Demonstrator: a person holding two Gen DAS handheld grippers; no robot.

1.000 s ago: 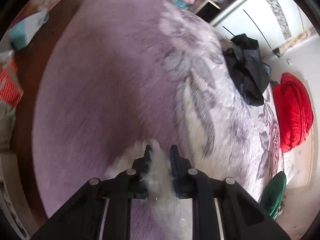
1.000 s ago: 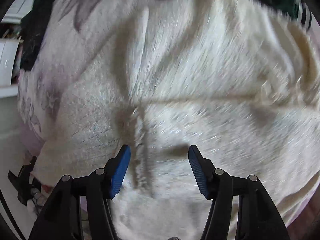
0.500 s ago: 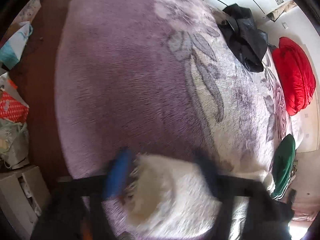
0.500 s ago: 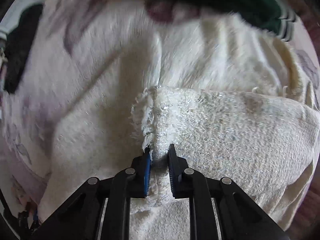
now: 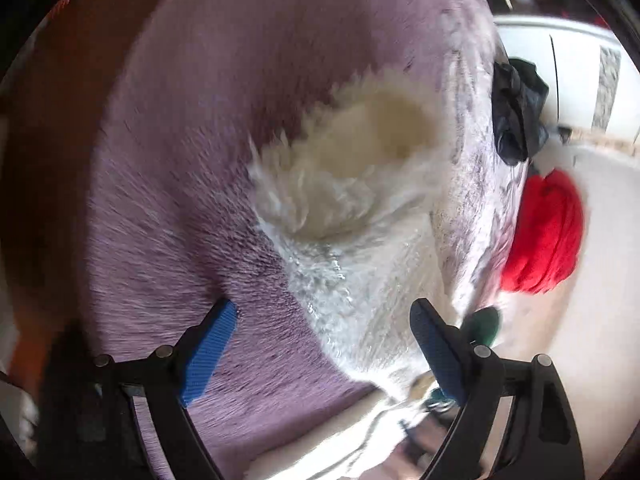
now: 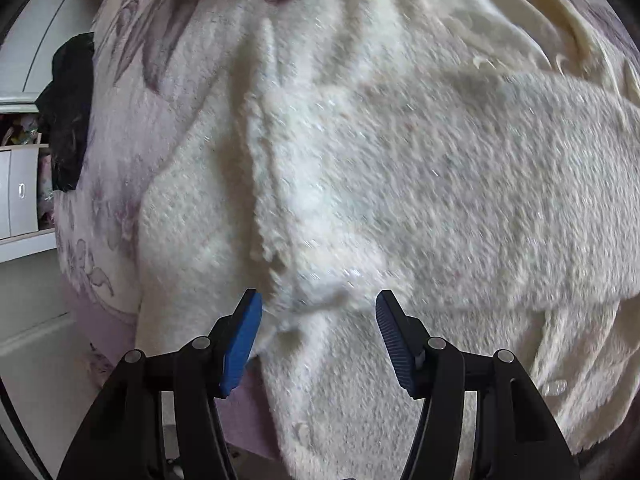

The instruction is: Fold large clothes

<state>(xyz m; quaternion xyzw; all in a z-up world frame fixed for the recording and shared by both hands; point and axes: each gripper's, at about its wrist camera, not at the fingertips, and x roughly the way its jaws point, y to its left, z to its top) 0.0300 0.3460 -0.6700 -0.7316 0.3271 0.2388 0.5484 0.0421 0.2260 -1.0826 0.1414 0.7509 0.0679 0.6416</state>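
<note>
Work surface: a bed under a mauve plush bedspread (image 5: 192, 184) with a pale floral print, white cabinets behind.

Left gripper (image 5: 322, 326): jaws stand wide apart, nothing between the pads. A second ago they were pinched on a tuft of the cream fleece garment (image 6: 400, 184); they have since released it. The freed sleeve end (image 5: 352, 152) now lies ahead of the tool on the bedspread, its cuff gaping as a round hollow.

Right gripper (image 6: 318, 334): half a second ago it was clamped on a folded edge; its jaws have just been opening and now stand apart over the garment, pads clear of the cloth.

Implication: both holds are dropped, so one fold step appears to be laid down. A sleeve lies across the body panel, which covers most of the right wrist view and hangs over the bed edge.

Material: thick, shaggy pile, soft and bulky; folds sit rounded, not creased. Edges are ragged with fibre.

Outward: a black garment (image 5: 516, 112) and a red bundle (image 5: 548, 232) lie well apart from the work.
</note>
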